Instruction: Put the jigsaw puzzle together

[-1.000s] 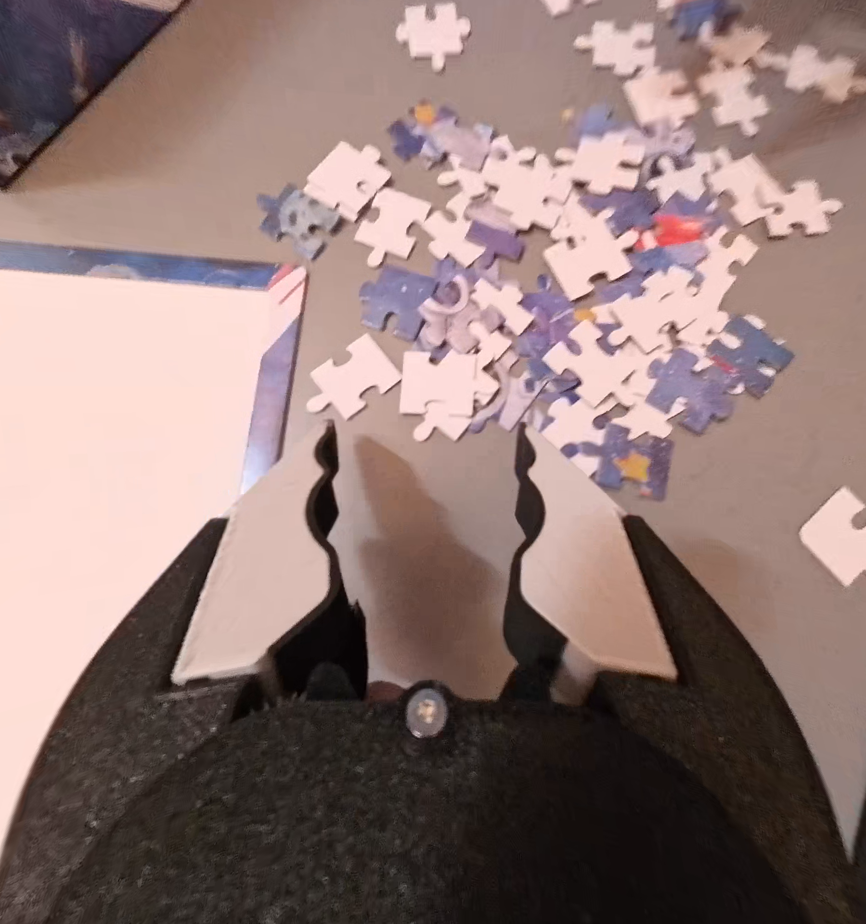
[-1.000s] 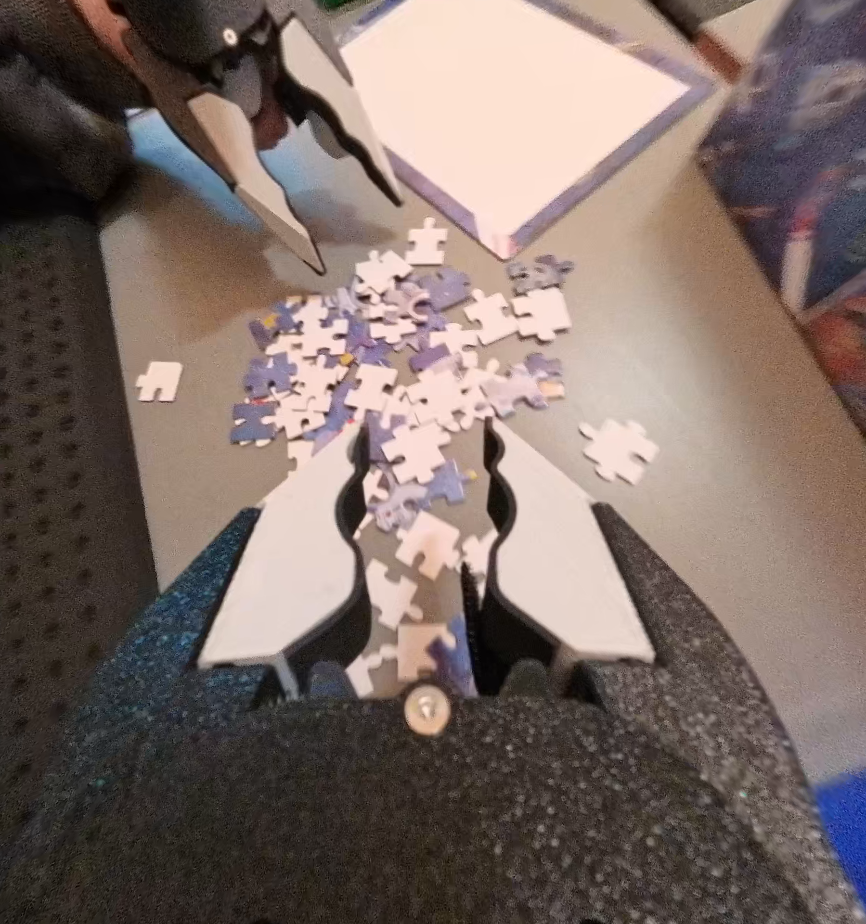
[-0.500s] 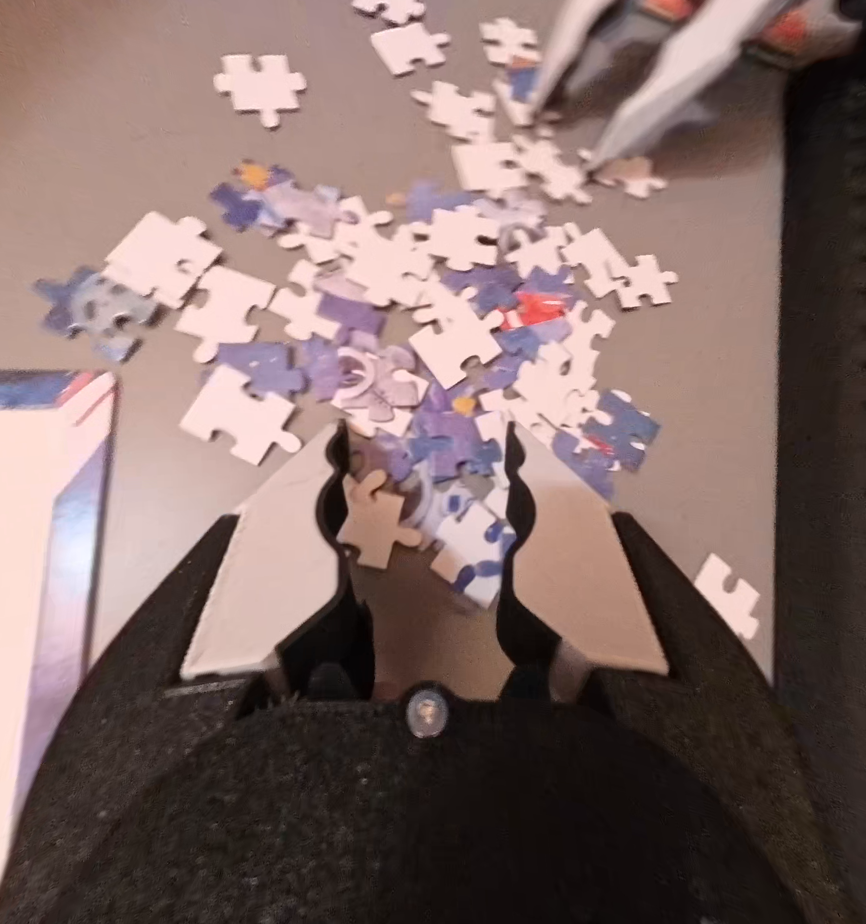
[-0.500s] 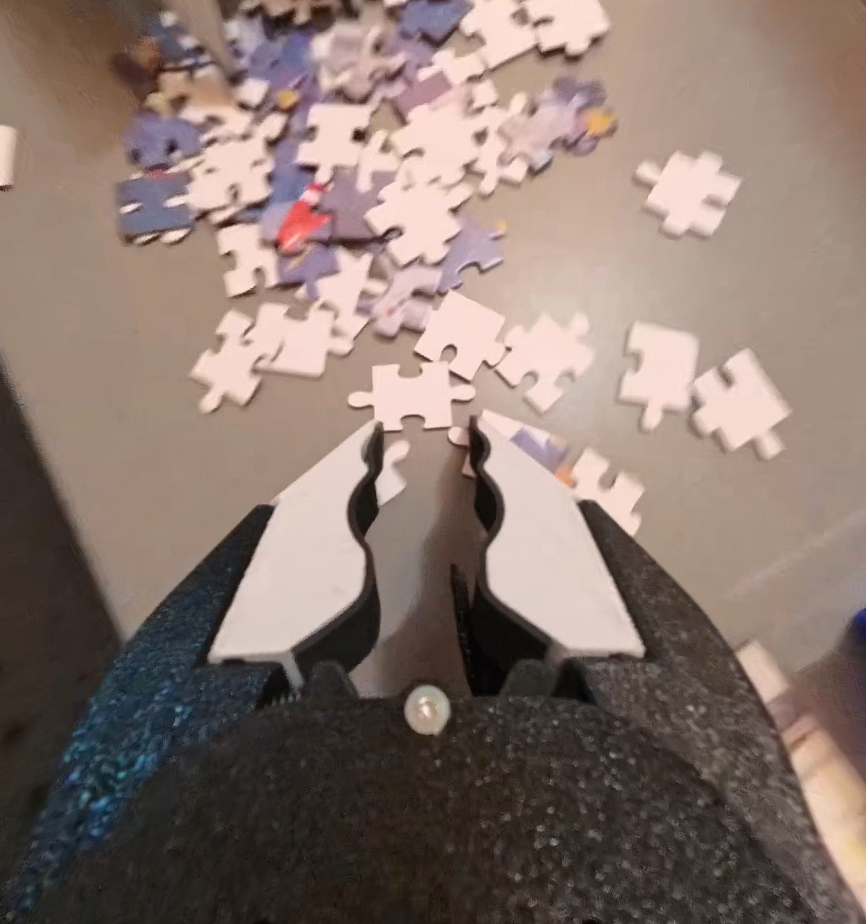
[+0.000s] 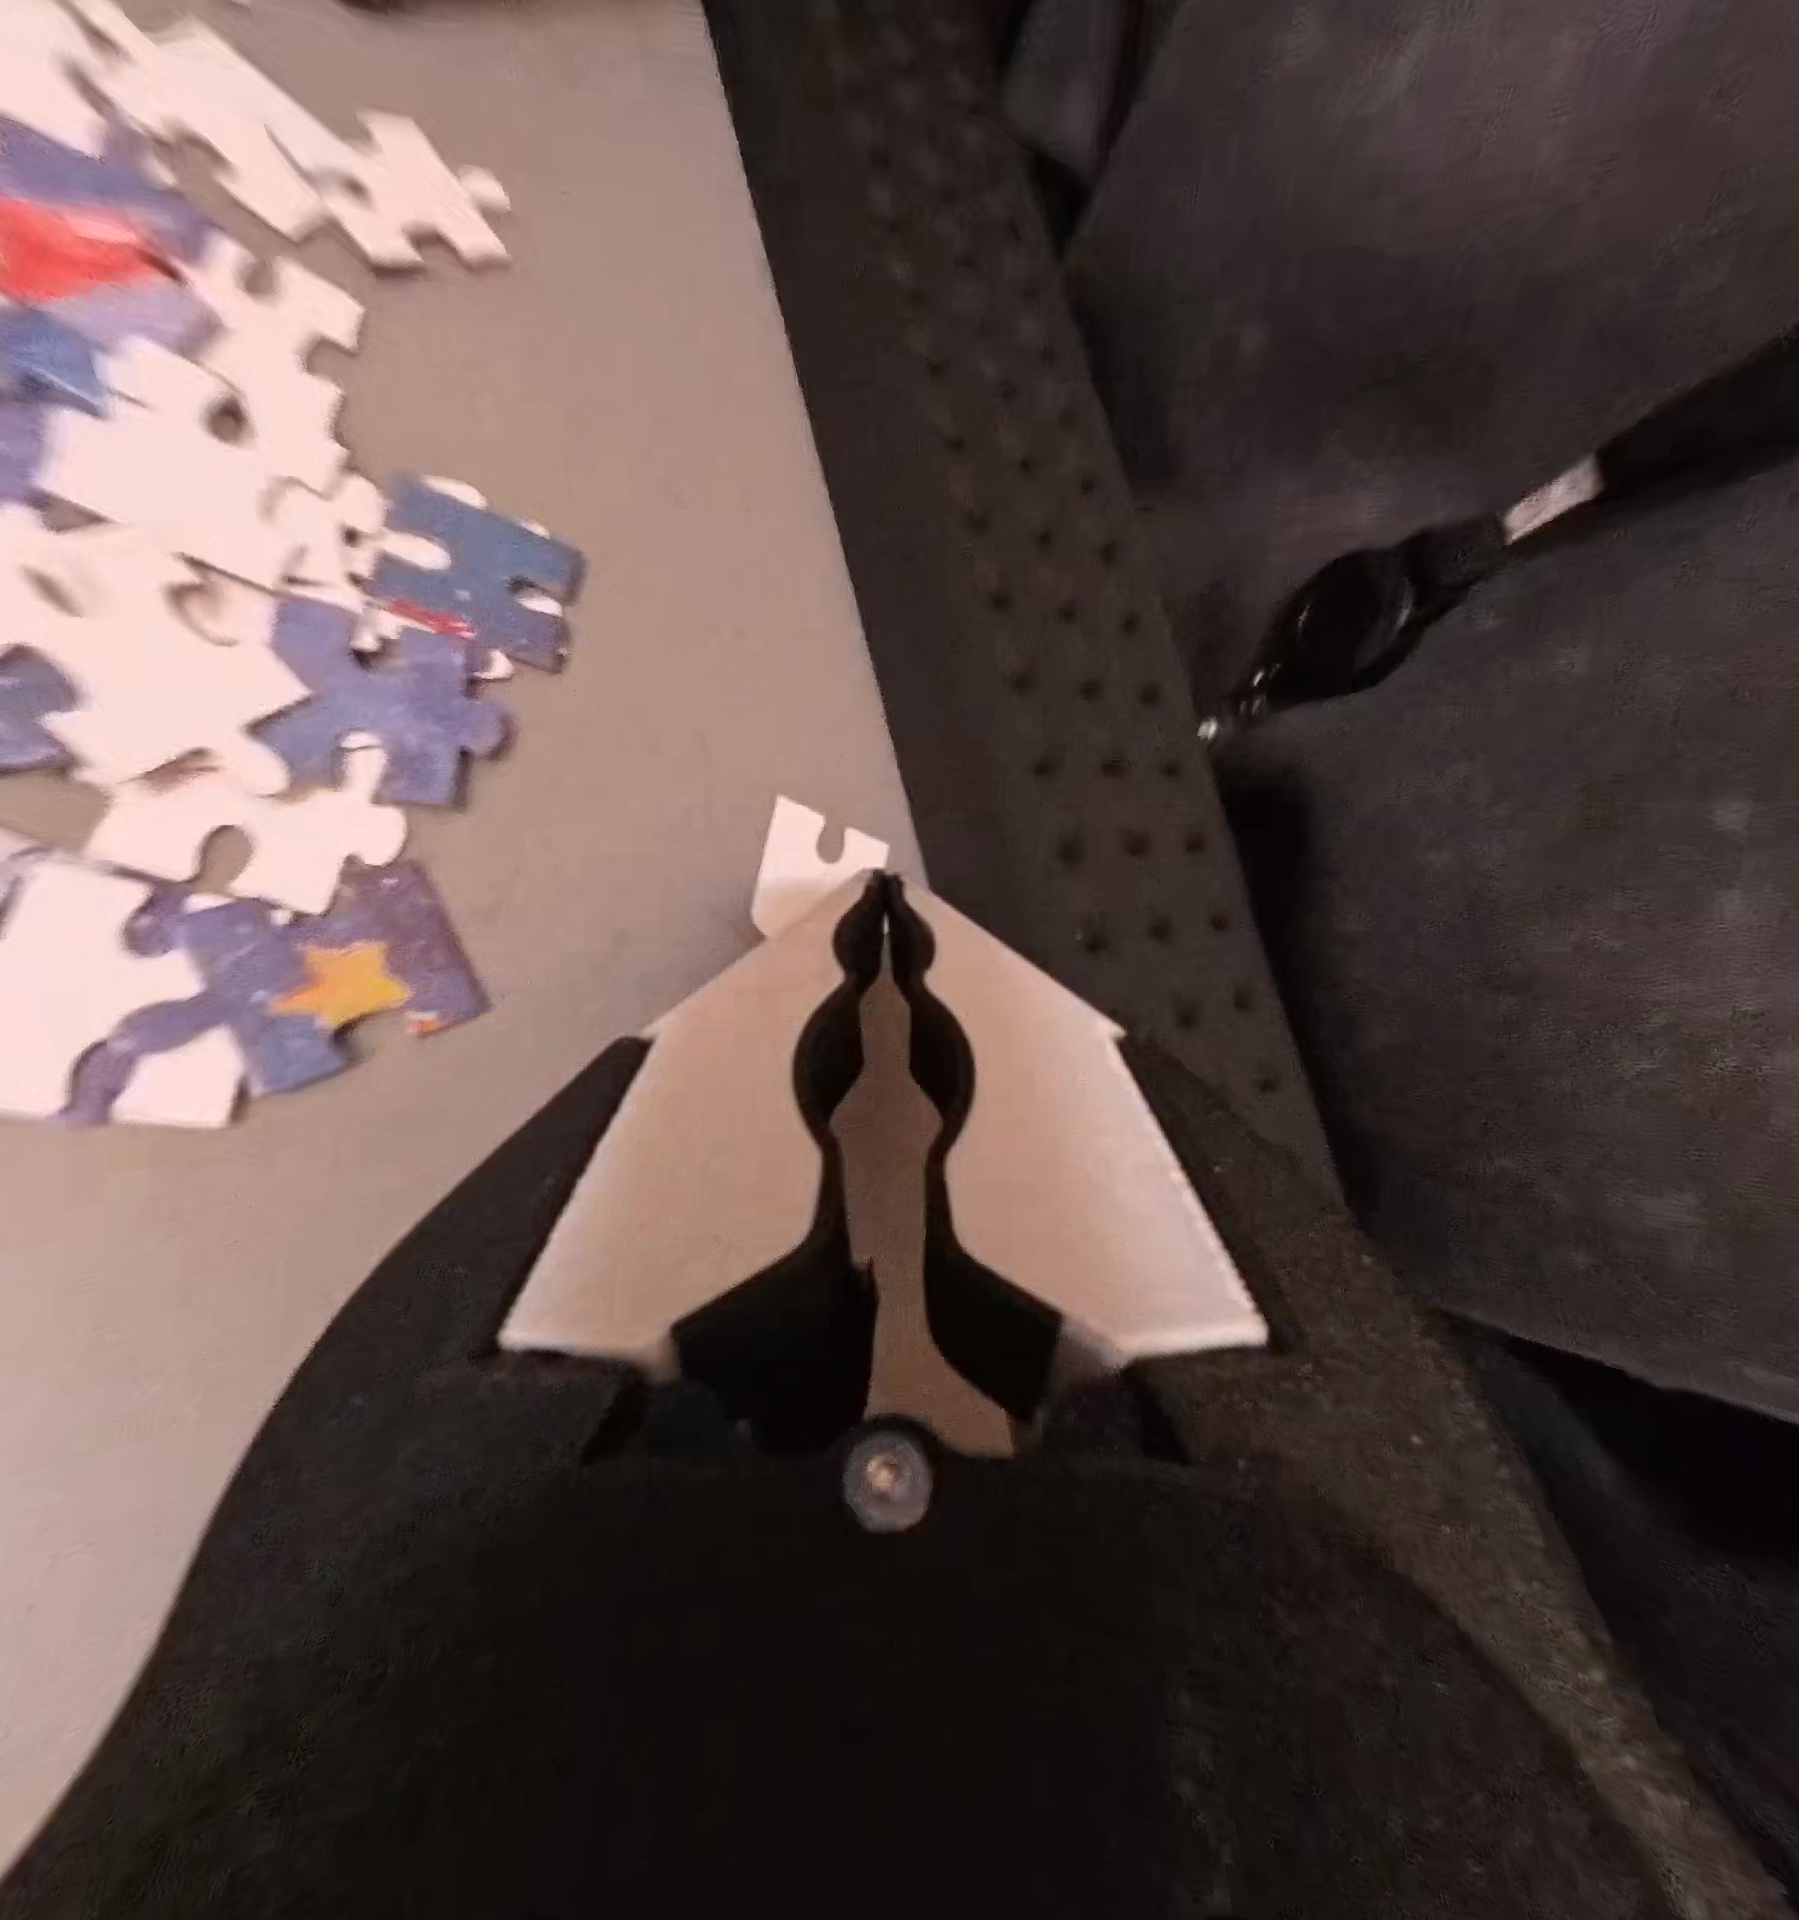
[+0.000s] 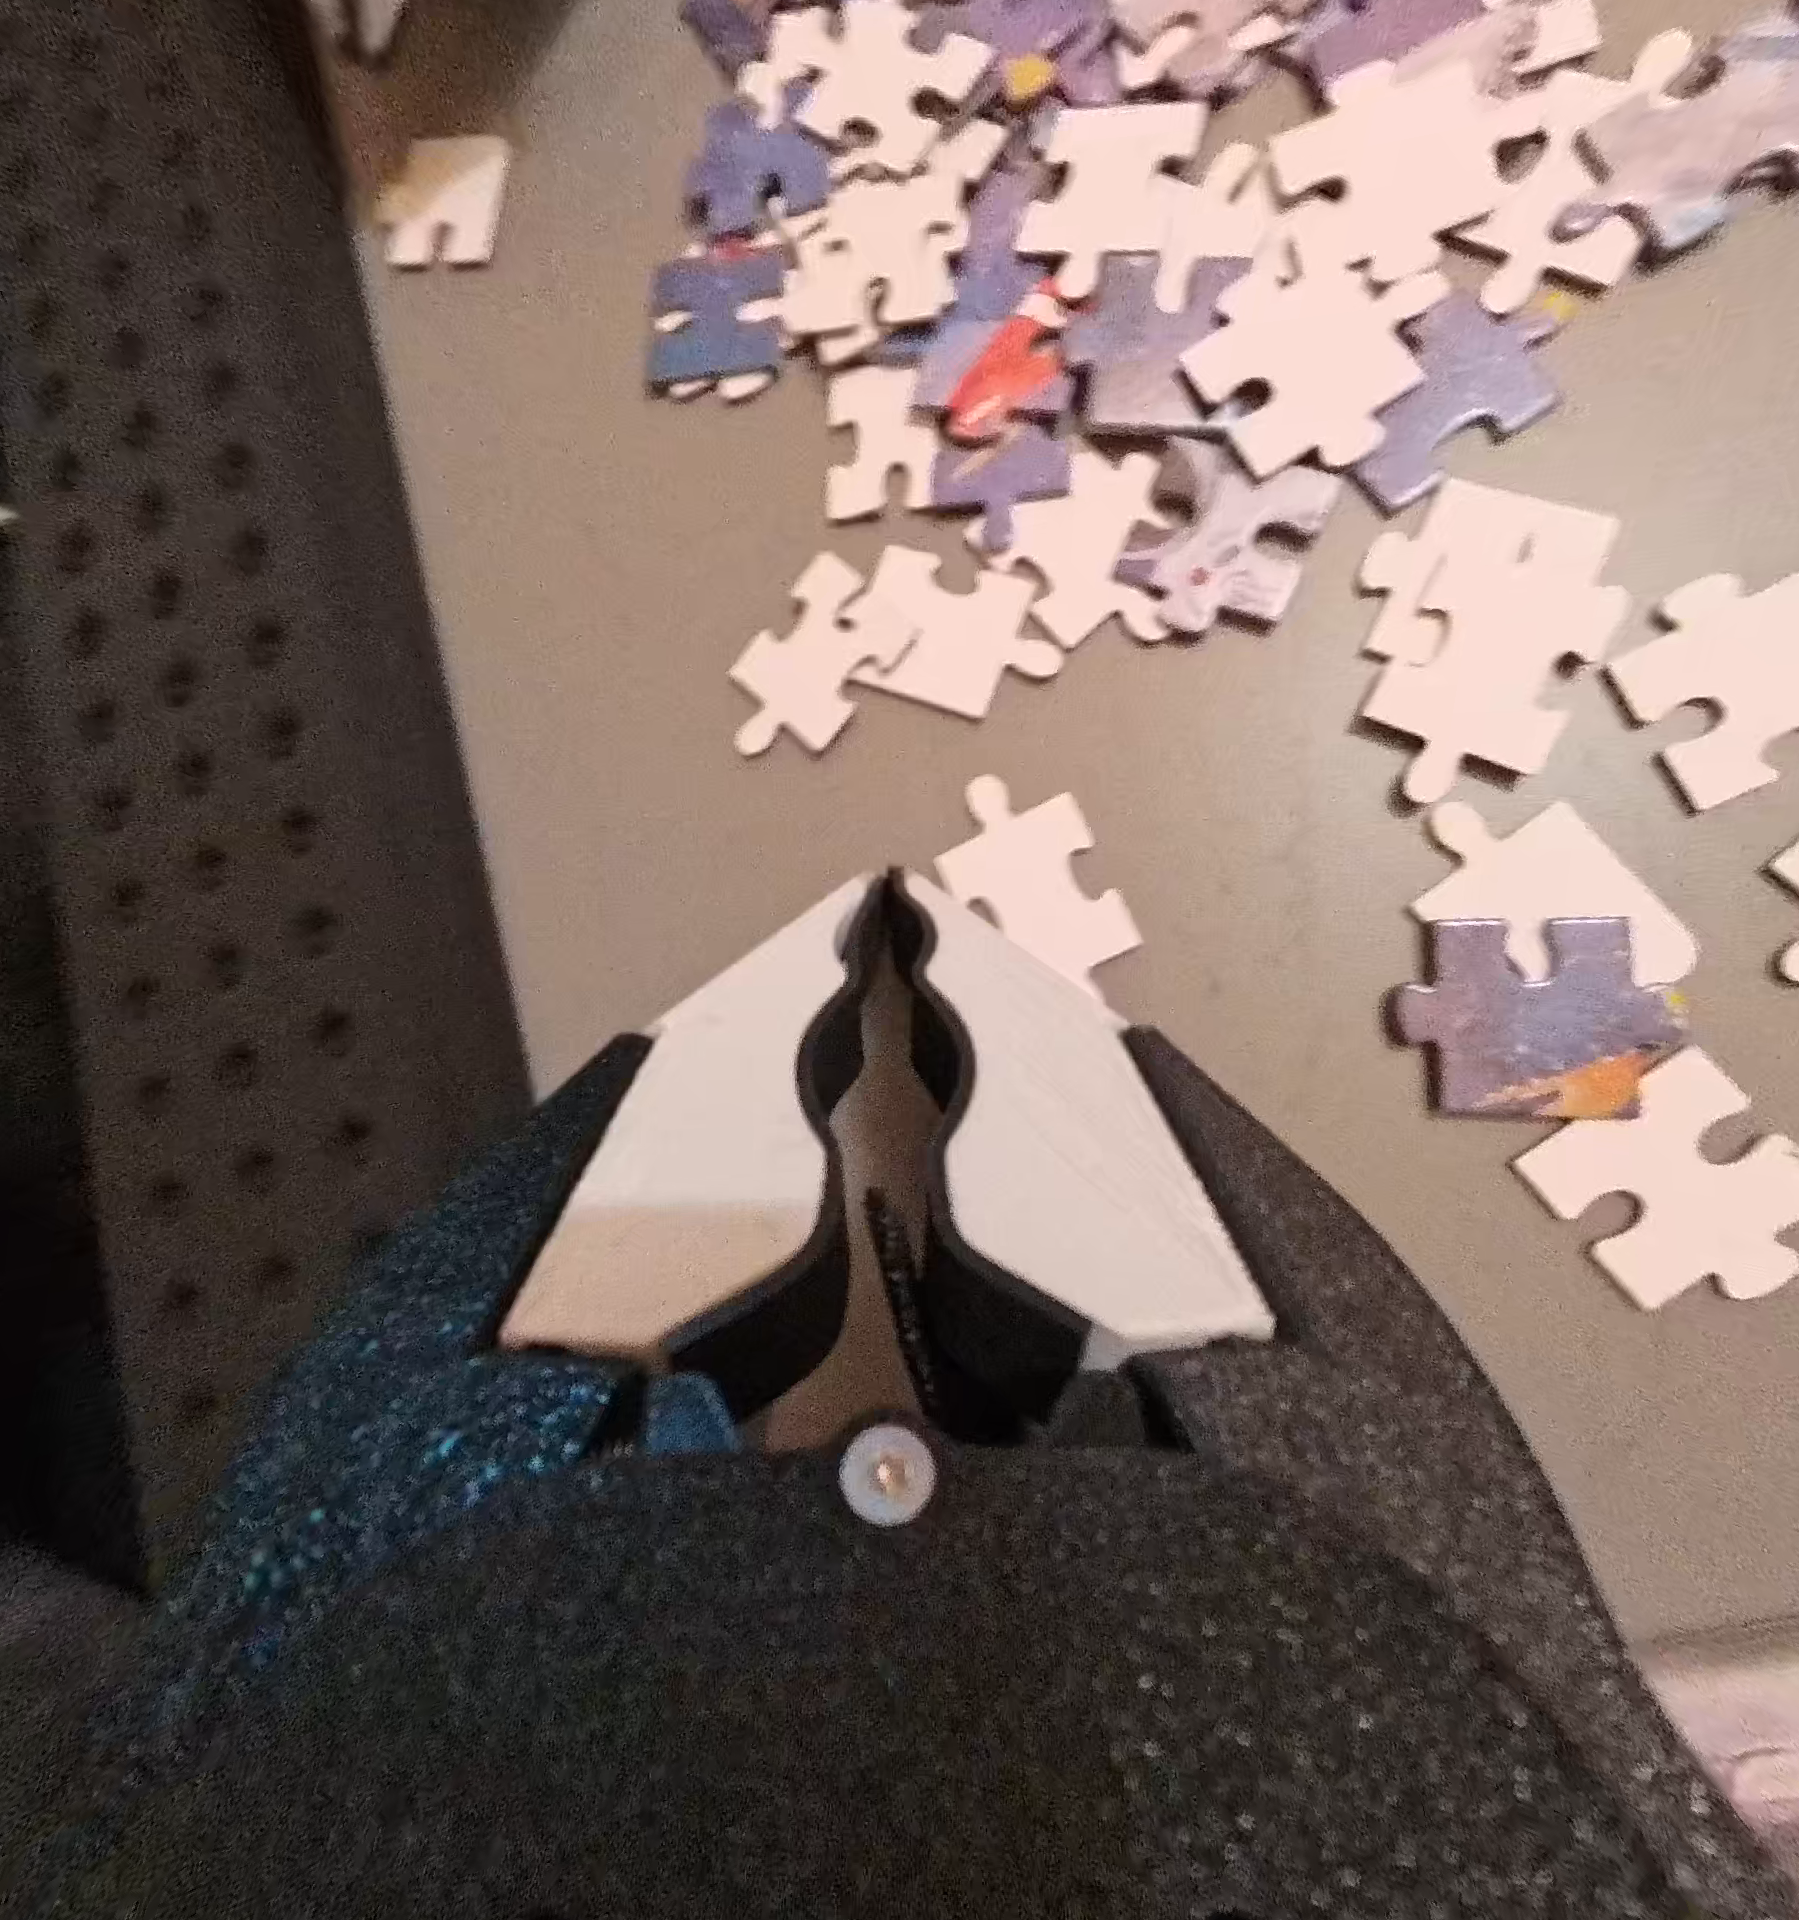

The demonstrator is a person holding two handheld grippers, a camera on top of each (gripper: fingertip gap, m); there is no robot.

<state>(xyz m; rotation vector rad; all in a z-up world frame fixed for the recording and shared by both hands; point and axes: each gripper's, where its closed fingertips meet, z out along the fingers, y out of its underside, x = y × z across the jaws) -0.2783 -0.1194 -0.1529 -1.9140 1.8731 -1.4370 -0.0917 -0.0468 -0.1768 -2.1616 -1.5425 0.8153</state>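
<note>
Grey table (image 6: 604, 582) | both tools closed | left tool (image 5: 882, 883) beside white piece (image 5: 807, 854) | right tool (image 6: 890, 883) beside loose pieces (image 6: 1134, 343)

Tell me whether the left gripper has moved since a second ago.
Yes. The left gripper swung right, away from the puzzle frame, past the pile of pieces, to the table's edge; its jaws have shut.

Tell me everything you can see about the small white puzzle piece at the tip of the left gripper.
The small white puzzle piece shows its blank side; it looks like thin flat cardboard, with a round notch in its far edge. It sits at the grey table's edge, apart from the main pile, beside a black perforated surface. The left gripper has its jaws closed at the piece; its near part is hidden, so a firm grip cannot be confirmed.
</note>
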